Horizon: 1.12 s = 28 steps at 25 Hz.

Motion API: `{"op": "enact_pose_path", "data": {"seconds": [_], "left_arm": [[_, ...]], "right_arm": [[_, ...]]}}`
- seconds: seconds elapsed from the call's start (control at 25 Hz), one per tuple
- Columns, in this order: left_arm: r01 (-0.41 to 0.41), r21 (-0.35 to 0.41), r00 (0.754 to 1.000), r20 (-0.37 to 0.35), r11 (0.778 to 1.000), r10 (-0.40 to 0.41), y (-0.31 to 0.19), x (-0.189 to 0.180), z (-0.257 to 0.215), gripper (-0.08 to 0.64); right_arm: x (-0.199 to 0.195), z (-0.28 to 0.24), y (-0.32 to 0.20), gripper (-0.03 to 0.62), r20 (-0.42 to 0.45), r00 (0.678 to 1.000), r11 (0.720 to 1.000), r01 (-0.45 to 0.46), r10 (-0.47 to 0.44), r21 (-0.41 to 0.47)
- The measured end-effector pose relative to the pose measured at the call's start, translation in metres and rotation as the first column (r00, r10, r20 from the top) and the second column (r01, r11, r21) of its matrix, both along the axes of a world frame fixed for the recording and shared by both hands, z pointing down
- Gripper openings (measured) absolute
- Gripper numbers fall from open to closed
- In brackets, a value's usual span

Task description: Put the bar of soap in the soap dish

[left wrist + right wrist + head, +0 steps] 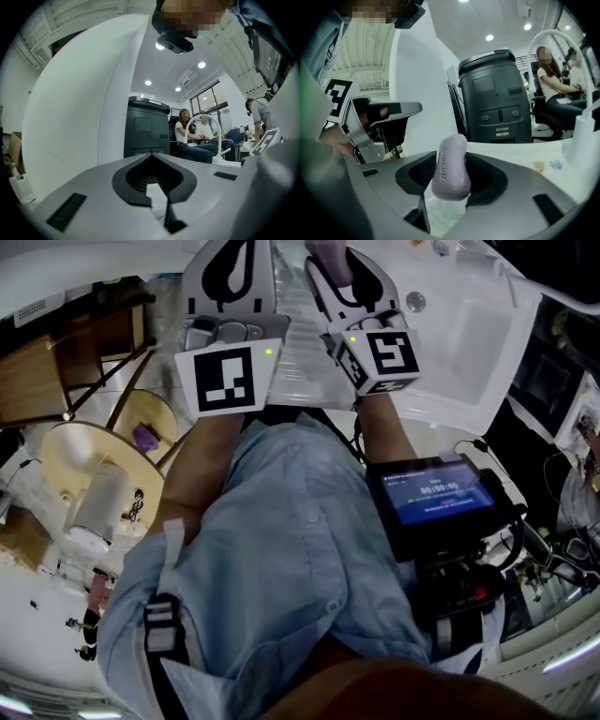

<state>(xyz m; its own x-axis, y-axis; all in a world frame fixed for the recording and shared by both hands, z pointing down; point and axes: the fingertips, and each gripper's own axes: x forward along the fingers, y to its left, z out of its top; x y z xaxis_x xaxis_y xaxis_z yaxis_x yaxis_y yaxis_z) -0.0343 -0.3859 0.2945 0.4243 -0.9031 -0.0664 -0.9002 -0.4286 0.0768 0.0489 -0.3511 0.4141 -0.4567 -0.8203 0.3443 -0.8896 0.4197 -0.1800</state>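
Soap bar (451, 166) is standing on end, pinched in the jaws of my right gripper (451, 180); head view is showing only its lilac tip. Left gripper (153, 183) is showing jaws closed, empty.

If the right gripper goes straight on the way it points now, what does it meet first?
Nothing near, it seems. The right gripper, shut on the bar of soap, points out over the white counter; the dark grey machine beyond it stands first in line, but depth is unclear.
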Motion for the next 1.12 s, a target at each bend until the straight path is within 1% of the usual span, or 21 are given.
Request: {"op": "enact_pose_path", "data": {"seconds": [0.2, 0.48, 1.12], "left_arm": [[-0.009, -0.024, 1.0, -0.005, 1.0, 0.008, -0.011, 0.0, 0.011, 0.008], [-0.017, -0.073, 1.0, -0.021, 0.997, 0.016, -0.027, -0.012, 0.044, 0.008], [-0.023, -0.081, 1.0, -0.02, 0.996, 0.022, -0.02, -0.01, 0.041, 0.007]], "right_arm": [[-0.002, 0.018, -0.007, 0.204, -0.005, 1.0, 0.999, 0.002, -0.002, -0.035], [-0.016, 0.06, -0.016, 0.204, -0.023, 1.0, 0.994, 0.003, -0.006, -0.108], [-0.02, 0.083, -0.003, 0.204, -0.022, 0.999, 0.985, 0.023, -0.027, -0.169]]}}
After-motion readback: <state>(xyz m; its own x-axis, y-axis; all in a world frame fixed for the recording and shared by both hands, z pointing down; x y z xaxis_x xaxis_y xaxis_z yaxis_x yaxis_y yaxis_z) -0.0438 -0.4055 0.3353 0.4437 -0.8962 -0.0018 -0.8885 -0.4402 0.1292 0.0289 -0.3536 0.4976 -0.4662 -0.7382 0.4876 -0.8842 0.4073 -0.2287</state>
